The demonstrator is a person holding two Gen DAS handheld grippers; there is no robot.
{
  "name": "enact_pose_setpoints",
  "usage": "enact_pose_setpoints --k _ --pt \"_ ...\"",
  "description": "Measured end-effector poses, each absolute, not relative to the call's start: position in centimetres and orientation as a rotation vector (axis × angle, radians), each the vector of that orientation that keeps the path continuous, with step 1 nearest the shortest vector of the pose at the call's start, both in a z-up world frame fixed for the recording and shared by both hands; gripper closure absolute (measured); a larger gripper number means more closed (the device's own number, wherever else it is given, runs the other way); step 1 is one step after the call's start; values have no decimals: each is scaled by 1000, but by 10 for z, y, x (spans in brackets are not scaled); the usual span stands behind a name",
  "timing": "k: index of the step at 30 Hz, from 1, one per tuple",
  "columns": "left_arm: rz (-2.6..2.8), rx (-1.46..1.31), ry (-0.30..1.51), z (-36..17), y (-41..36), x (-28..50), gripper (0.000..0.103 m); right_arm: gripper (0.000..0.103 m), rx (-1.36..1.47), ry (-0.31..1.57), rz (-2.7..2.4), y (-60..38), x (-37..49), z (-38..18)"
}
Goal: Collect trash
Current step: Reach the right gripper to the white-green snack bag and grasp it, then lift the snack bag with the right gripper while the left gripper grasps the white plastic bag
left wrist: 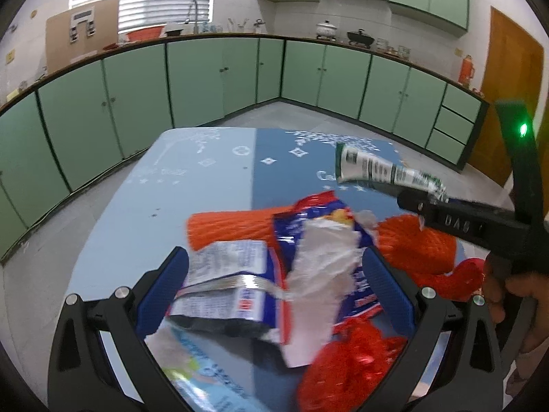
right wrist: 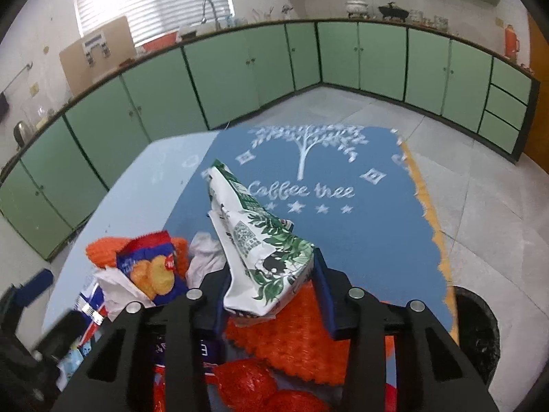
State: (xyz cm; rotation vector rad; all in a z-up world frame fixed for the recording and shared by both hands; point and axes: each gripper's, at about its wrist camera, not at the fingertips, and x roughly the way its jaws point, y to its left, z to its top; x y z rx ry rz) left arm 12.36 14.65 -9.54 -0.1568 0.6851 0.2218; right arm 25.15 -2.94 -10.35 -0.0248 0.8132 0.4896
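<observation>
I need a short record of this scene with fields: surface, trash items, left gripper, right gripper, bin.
surface: blue tablecloth on table
trash items: orange foam net, blue snack wrapper, white crumpled paper, red mesh bags
left gripper: open, jaws either side of the wrapper pile
right gripper: closed on green-and-white packet
bin: dark bin beside table, on the right

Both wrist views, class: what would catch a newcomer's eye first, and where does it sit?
First, the green-and-white leaf-printed wrapper between the right tool's blue fingers, raised above the blue "Coffee tree" tablecloth. Next, the heap of orange foam netting and red mesh in the near part of the table, with a blue snack bag between the left tool's spread fingers. A black bin stands at the table's right edge.
</observation>
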Motion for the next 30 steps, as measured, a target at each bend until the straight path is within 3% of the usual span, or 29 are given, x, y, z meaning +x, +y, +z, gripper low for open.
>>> enact_pose_setpoints --k 2,5,7,10,18,20,28,29,30 --pt "204 -138 683 -97 134 129 10 67 -1 799 469 -43 250 -97" --pt "185 -116 695 -101 121 137 26 68 10 786 435 -63 247 -93" --pt "177 -98 713 -108 111 144 29 68 -1 777 413 -72 243 -92" --pt "186 -88 729 -117 105 151 42 68 -8 779 392 -85 238 -94" --pt "198 -103 745 -118 106 153 98 68 27 799 371 -103 235 -100" --pt "196 -114 725 -113 108 149 102 68 36 796 369 -106 233 -100" --pt "126 -132 677 -95 106 140 100 68 60 765 368 -117 223 -93" --pt "120 -131 697 -98 102 142 87 68 62 764 367 -118 221 -92" --pt "131 -115 716 -101 98 144 58 68 63 765 367 -118 220 -92"
